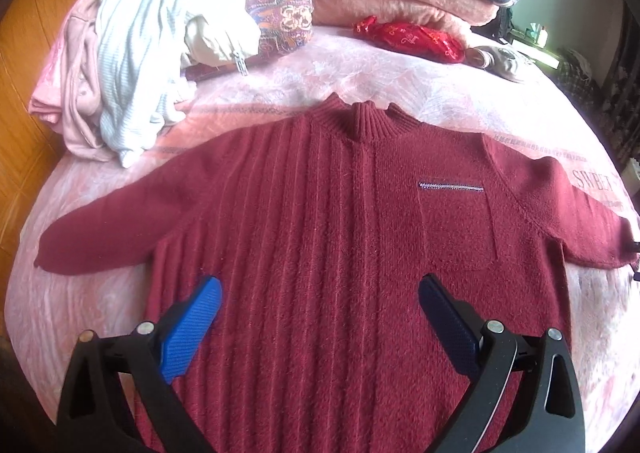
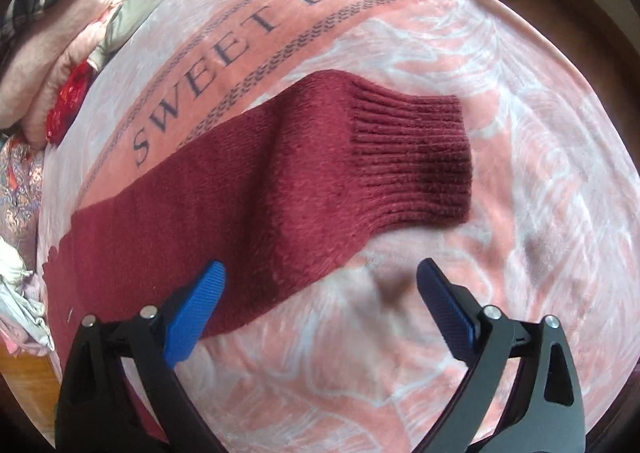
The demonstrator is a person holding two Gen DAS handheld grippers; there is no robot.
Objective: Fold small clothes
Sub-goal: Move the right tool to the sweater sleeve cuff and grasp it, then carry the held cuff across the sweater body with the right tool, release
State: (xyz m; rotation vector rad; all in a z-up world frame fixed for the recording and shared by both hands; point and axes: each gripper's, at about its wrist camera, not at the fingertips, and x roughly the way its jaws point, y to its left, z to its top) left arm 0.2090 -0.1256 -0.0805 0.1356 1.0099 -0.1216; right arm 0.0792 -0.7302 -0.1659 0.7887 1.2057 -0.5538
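A maroon sweater [image 1: 320, 237] lies flat on the pink blanket [image 2: 520, 213]. The left gripper [image 1: 318, 293] hangs spread above its body. The right gripper [image 2: 320, 281], also spread, holds nothing beside the sleeve [image 2: 320, 157].

Bright, soft daylight in both views, slightly washed out on the pink blanket [image 1: 304, 65]. Strong fisheye bending with black vignette at corners. Left wrist view mostly sharp. Right wrist view smeared by motion blur, worst along the sleeve [image 2: 280, 189] edge; soft dark shadow blotches on the blanket just below it.

Left tongs [image 1: 318, 293] agape, right tongs [image 2: 320, 279] agape, both angled down
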